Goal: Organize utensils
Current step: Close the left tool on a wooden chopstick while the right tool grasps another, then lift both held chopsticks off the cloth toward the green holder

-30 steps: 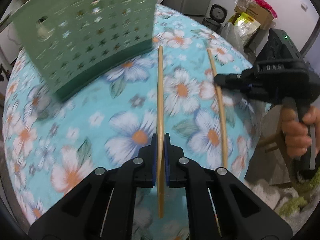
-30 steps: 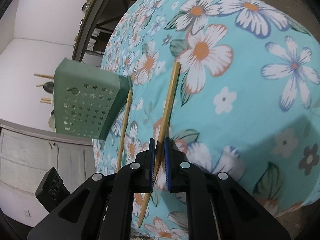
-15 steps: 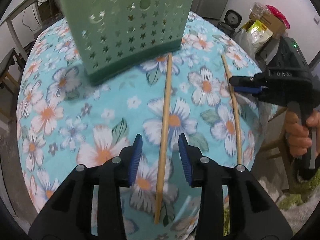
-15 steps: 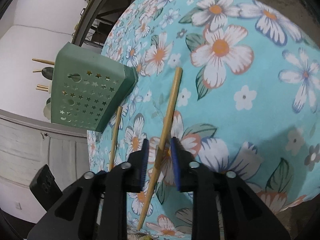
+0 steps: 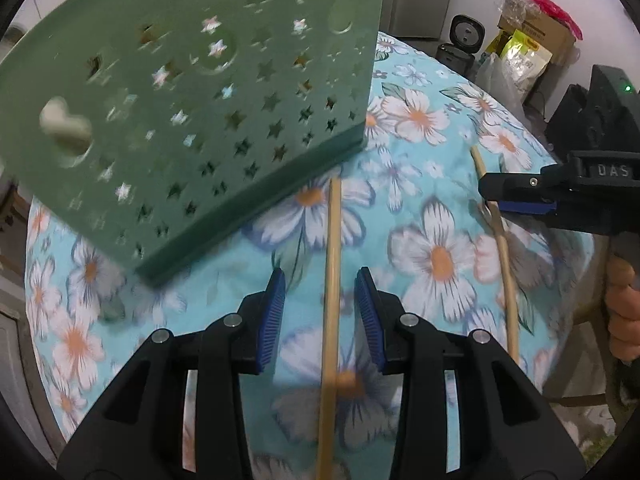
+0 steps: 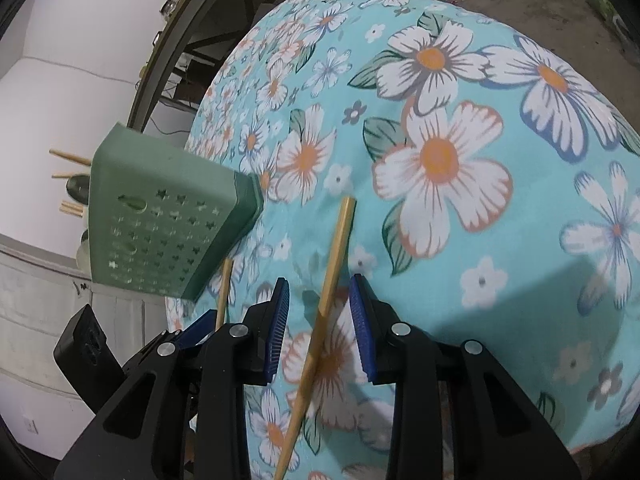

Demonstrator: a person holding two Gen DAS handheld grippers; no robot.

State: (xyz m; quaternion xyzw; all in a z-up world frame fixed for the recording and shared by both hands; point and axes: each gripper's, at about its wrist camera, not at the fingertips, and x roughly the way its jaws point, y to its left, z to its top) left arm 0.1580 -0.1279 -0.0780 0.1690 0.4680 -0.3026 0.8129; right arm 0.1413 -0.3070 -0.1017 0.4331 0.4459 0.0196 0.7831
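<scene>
Left wrist view: ahead and to the left of the left gripper point(image 5: 320, 304) stands a green utensil holder point(image 5: 192, 120) pierced with star-shaped holes, blurred, its lower corner close to the left pad. The left gripper's blue pads point(image 5: 272, 320) stand apart, released, after just spreading. Between them, touching neither, a wooden chopstick point(image 5: 331, 300) lies flat on the floral tablecloth point(image 5: 440, 248); its far tip comes up to the holder's base, and its near end runs under the gripper body. Further right, a second chopstick point(image 5: 498, 248) lies roughly parallel to the first and well apart from it. The right gripper point(image 5: 516, 200) reaches in from the right edge just above that stick, with a hand point(image 5: 624, 320) on its handle below. Behind the table, at upper right, there are a cardboard box point(image 5: 536, 36) and yellow bags point(image 5: 520, 56).

Right wrist view: far left and ahead of the tool, the same green holder point(image 6: 160, 220) stands at the table edge, with stick ends and a spoon poking out of its top. Just right of it, the first chopstick point(image 6: 224, 292) runs down behind the left gripper's blue pad point(image 6: 196, 328), which shows beside the right gripper's left finger. The right gripper point(image 6: 320, 320) is also let go; its jaws have just been widening. The second chopstick point(image 6: 328, 288) lies slanted on the cloth point(image 6: 500, 300) between the pads, clear of both.
</scene>
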